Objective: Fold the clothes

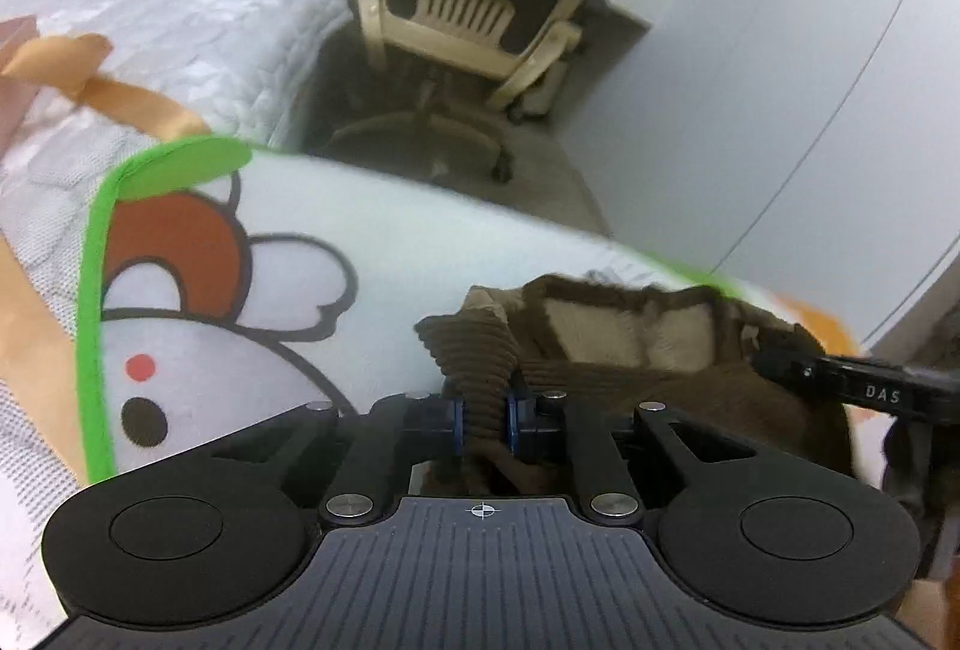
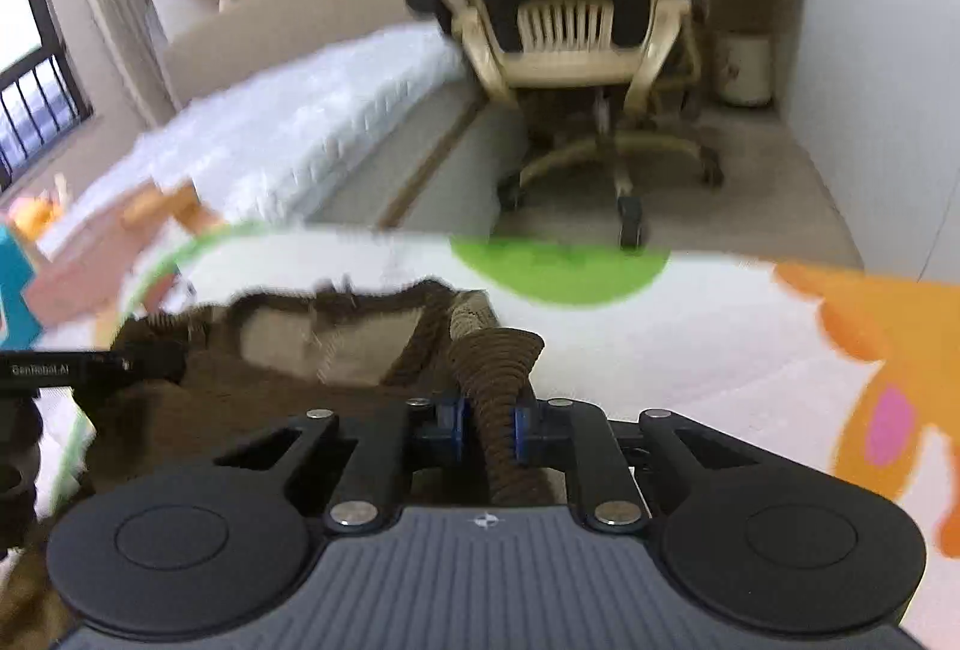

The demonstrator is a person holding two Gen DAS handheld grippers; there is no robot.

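Over white cartoon-print mat (image 1: 390,230): left gripper (image 1: 483,425) and right gripper (image 2: 487,425), jaws clenched on brown corduroy garment (image 1: 600,386) edge.

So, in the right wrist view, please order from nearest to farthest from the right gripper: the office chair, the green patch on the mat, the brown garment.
1. Brown garment, clamped in the right gripper.
2. Green patch, just ahead on the mat.
3. Office chair, beyond on the floor.

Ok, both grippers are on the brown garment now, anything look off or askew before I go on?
Nothing stands out. The left gripper and right gripper are each shut on a bunched corduroy edge of the brown garment, its pale lining facing up over the cartoon mat. No tear or snag shows, though both views are motion-blurred.
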